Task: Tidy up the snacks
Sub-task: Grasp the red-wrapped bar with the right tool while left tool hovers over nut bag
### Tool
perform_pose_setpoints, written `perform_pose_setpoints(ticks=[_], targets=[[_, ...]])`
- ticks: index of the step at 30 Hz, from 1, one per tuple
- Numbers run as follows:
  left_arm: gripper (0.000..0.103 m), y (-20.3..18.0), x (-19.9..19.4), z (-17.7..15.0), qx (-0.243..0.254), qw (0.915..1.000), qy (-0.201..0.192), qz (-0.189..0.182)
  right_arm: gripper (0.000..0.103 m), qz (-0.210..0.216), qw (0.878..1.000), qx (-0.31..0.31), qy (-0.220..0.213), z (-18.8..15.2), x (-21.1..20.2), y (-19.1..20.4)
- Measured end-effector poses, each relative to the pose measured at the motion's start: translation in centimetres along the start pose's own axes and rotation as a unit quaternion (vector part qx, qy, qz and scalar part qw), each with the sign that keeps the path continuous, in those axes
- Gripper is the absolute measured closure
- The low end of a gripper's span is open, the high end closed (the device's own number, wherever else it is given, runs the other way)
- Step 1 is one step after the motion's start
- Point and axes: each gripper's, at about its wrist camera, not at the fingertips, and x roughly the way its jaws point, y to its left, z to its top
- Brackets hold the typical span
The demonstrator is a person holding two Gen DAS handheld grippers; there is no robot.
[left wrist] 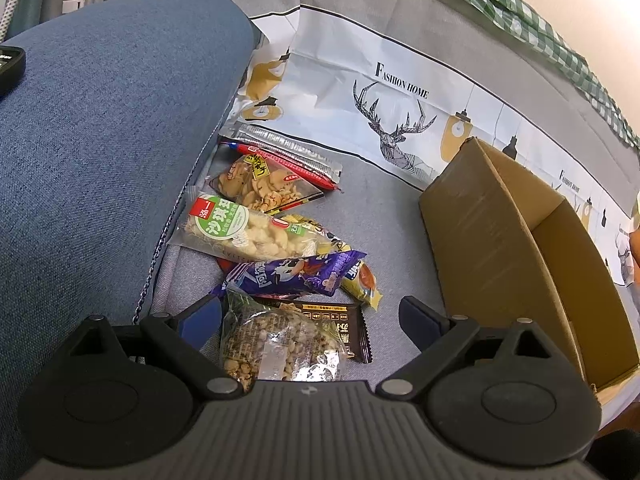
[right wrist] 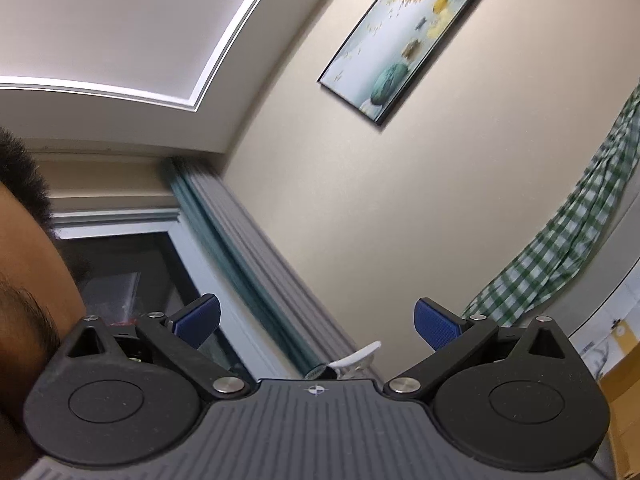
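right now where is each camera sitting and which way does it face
Left wrist view: sits on the left gripper, angled down at the snack packets on the grey sofa seat, cardboard box beside them; its own open blue-padded fingers show.
Right wrist view: sits on the right gripper, tilted up at the wall, a framed picture, ceiling and curtain; its open, empty fingers and part of the person's head show.
Shared: the green checked cloth.

Even indoor light, fisheye-warped edges, sharp.
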Motion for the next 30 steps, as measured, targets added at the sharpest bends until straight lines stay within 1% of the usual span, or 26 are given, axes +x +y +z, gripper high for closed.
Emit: perform_pose_setpoints(ticks=[8,10,12,14,16,17,21,22,24,25,26,27,28,29,30], targets=[[0.005,-0.1,0.0,0.0,-0.001,1.0,-0.001,0.0,0.001,-0.006,1.0,-0.019,0.012,-0.4,0.6,0.2],[0.005,-0.1,0.0,0.0,-0.002,1.0,-0.001,-0.001,0.001,-0.014,0.999,-0.031,0.006,-0.7,0.5,0.2],[0.005,-0.1,-0.1,0.0,-0.004,1.0,-0.002,-0.002,0.0,-0.01,1.0,-0.002,-0.002,-0.8,0.3,-0.4],[0.005,-0.1,-0.1,0.0,-0.004,1.0,-0.002,-0.003,0.0,0.005,1.0,0.013,-0.005,-0.7,0.2,-0.6],[0.005,-0.1,-0.1,0.0,-0.004,1.0,-0.002,-0.004,0.001,0.001,1.0,-0.002,-0.004,-1.0,0.4,-0.2],[0.005,-0.1,-0.1,0.0,-0.005,1.0,-0.002,-0.005,0.001,0.001,1.0,-0.001,0.003,-1.2,0.7,-0.2],[0.005,0.0,-0.2,0.0,-0.012,0.9999,-0.002,-0.009,0.0,-0.01,1.0,-0.007,0.025,-1.9,1.8,-0.2],[0.005,0.0,-0.2,0.0,-0.012,0.9999,-0.002,-0.009,0.0,-0.019,0.999,-0.014,0.023,-2.1,2.0,-0.3],[0.005,0.0,-0.2,0.0,-0.011,0.9999,-0.002,-0.009,0.001,-0.052,0.998,-0.044,0.013,-2.8,2.5,-0.8],[0.005,0.0,-0.2,0.0,-0.01,0.9999,-0.001,-0.008,0.001,-0.077,0.995,-0.062,0.018,-3.5,3.2,-1.8],[0.005,0.0,-0.2,0.0,-0.009,0.9999,0.0,-0.008,0.001,-0.112,0.99,-0.081,0.033,-4.4,4.2,-3.1],[0.005,-0.1,-0.2,0.0,-0.008,0.9999,0.001,-0.007,0.001,-0.155,0.981,-0.104,0.061,-5.7,5.6,-4.9],[0.005,-0.1,-0.2,0.0,-0.007,0.9999,0.001,-0.007,0.001,-0.19,0.969,-0.127,0.096,-7.3,7.0,-6.9],[0.005,0.0,-0.3,0.0,-0.007,0.9999,0.001,-0.008,0.001,-0.222,0.952,-0.154,0.142,-9.2,8.6,-9.1],[0.005,0.0,-0.3,0.0,-0.009,0.9999,0.002,-0.009,0.001,-0.253,0.93,-0.177,0.198,-11.7,10.2,-11.8]])
